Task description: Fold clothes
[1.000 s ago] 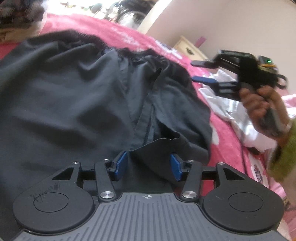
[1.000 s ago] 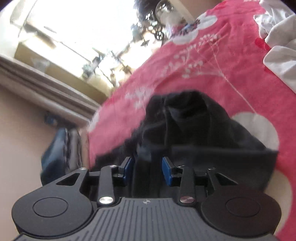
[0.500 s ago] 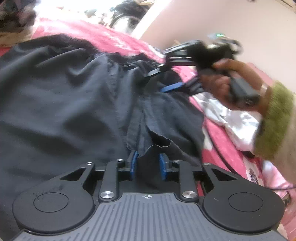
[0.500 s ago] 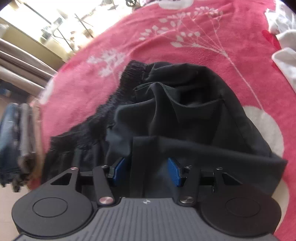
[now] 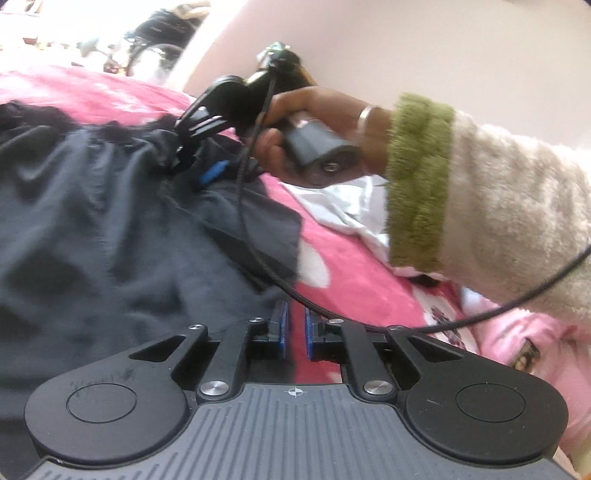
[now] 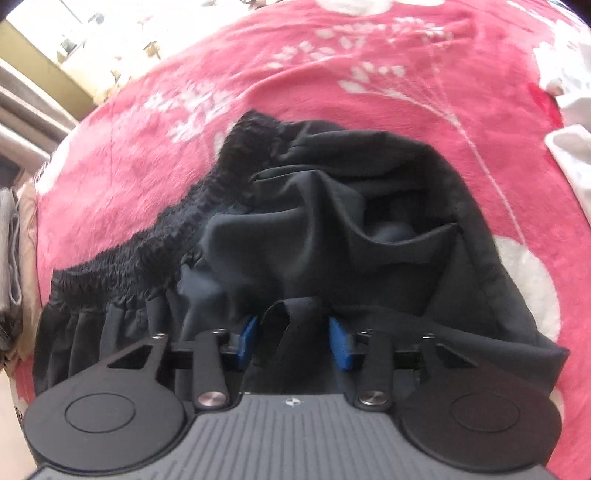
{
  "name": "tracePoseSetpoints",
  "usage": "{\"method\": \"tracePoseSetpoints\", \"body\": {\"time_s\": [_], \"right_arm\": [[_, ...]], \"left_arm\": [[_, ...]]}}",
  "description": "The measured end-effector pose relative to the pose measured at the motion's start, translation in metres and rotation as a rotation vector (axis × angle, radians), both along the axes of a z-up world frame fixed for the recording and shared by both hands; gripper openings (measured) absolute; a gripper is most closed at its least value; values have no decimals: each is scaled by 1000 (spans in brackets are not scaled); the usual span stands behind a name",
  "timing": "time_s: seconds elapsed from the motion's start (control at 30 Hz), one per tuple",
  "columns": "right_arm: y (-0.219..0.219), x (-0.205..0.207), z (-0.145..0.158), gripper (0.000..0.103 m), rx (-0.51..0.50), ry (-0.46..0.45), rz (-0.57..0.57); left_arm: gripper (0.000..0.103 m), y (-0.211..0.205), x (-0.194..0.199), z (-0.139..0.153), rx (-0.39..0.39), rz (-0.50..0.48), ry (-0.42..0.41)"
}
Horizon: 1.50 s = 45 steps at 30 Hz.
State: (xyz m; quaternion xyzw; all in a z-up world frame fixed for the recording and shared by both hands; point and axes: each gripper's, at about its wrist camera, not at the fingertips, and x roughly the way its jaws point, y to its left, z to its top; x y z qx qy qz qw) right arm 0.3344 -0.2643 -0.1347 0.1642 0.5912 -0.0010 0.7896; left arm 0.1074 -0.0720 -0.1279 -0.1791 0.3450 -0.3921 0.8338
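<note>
Black shorts (image 6: 332, 229) are lying rumpled on the pink bed cover (image 6: 332, 74). The right-wrist view is showing the right gripper (image 6: 293, 338) with fingers spread wide around a fold of cloth. The left-wrist view is showing the left gripper (image 5: 294, 326) with fingers narrowed at the shorts' edge, gripping nothing visible; it alone is revealing the right hand (image 5: 295, 122), its cable (image 5: 258, 243), and white clothes (image 5: 343, 203) beyond.

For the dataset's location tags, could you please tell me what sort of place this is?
Most likely a bedroom at home: a pink floral blanket spread like bedding, black shorts and white laundry on it, a bright window beyond.
</note>
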Motion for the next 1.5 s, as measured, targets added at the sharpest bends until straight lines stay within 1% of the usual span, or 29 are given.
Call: {"method": "tracePoseSetpoints", "body": {"time_s": [0.07, 0.1, 0.17, 0.27, 0.4, 0.47, 0.5, 0.57, 0.6, 0.63, 0.7, 0.73, 0.8, 0.87, 0.97, 1.1, 1.17, 1.2, 1.27, 1.3, 1.33, 1.43, 1.5], "right_arm": [[-7, -5, -1, 28, 17, -13, -21], [-11, -8, -1, 26, 29, -18, -31], [-19, -13, -1, 13, 57, -28, -53], [-31, -18, 0, 7, 110, -38, -92], [-48, -27, 14, 5, 174, -76, -139], [-61, -37, 24, 5, 203, -98, -153], [-67, -42, 28, 5, 211, -107, -159], [-79, -52, 36, 5, 222, -124, -168], [-84, -56, 38, 5, 232, -129, -176], [-90, -59, 39, 5, 245, -132, -187], [-99, -66, 41, 5, 266, -138, -207], [-103, -69, 42, 5, 272, -142, -215], [-108, -73, 42, 5, 286, -146, -230], [-111, -74, 41, 5, 296, -145, -235], [-111, -74, 39, 5, 302, -146, -231], [-111, -75, 40, 5, 313, -150, -227], [-112, -76, 39, 5, 318, -151, -227], [-112, -77, 40, 5, 321, -152, -228], [-114, -78, 39, 5, 327, -153, -227], [-115, -79, 39, 5, 330, -154, -228], [-116, -80, 39, 5, 333, -155, -229], [-122, -82, 38, 5, 344, -160, -239], [-126, -85, 38, 5, 356, -165, -248]], "left_arm": [[8, -6, -5, 1, 6, -22, -8], [8, -9, -8, 1, 12, -32, -12], [8, -15, -11, 2, 26, -47, -17], [8, -19, -16, 3, 52, -55, -25], [8, -14, -24, 10, 79, -40, -47], [9, -9, -28, 15, 110, -14, -69], [11, -6, -30, 17, 133, 4, -88], [28, -1, -31, 19, 178, 47, -121], [44, 2, -30, 19, 200, 71, -128], [51, 3, -28, 18, 223, 97, -134], [53, 6, -24, 16, 268, 143, -141], [58, 8, -21, 14, 284, 155, -140], [63, 9, -13, 10, 309, 173, -132], [66, 9, -3, 5, 327, 191, -123], [67, 7, 15, -2, 346, 212, -101], [67, 5, 33, -9, 345, 191, -73], [67, 3, 43, -13, 342, 183, -39], [65, 2, 47, -14, 339, 183, -16], [55, 4, 51, -16, 310, 184, 22], [49, 6, 51, -16, 291, 183, 33], [47, 7, 51, -15, 273, 181, 41], [36, 6, 47, -12, 255, 168, 28], [25, 2, 43, -8, 245, 148, 10]]}}
